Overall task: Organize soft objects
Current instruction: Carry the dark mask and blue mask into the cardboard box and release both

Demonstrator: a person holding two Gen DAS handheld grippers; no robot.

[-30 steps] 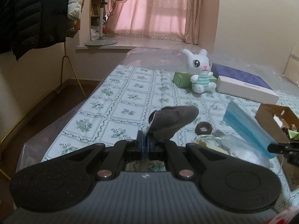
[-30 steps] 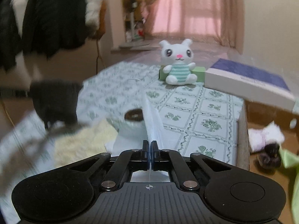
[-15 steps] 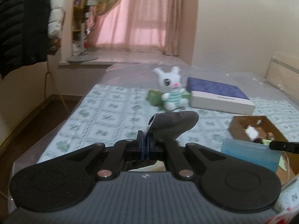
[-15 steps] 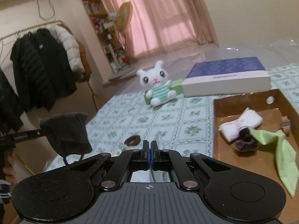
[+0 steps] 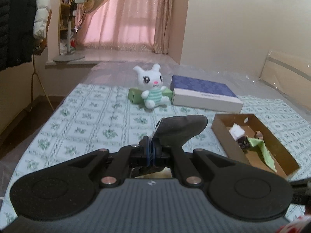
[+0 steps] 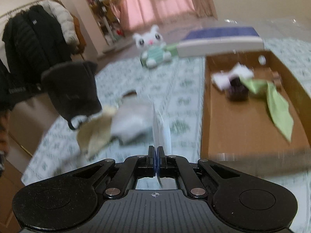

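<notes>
Light: you get dim, warm light; the pink curtain (image 5: 134, 15) glows.
Blur: your right wrist view smears.
Edges: fisheye bending.

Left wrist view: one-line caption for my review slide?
Left gripper shut on a dark grey face mask, held above the patterned bedspread beside a cardboard box.

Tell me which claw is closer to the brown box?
Probably the right. The right claw, shut on a blue mask, sits just off the box's near corner. The left claw, holding a grey cloth, is further left.
</notes>
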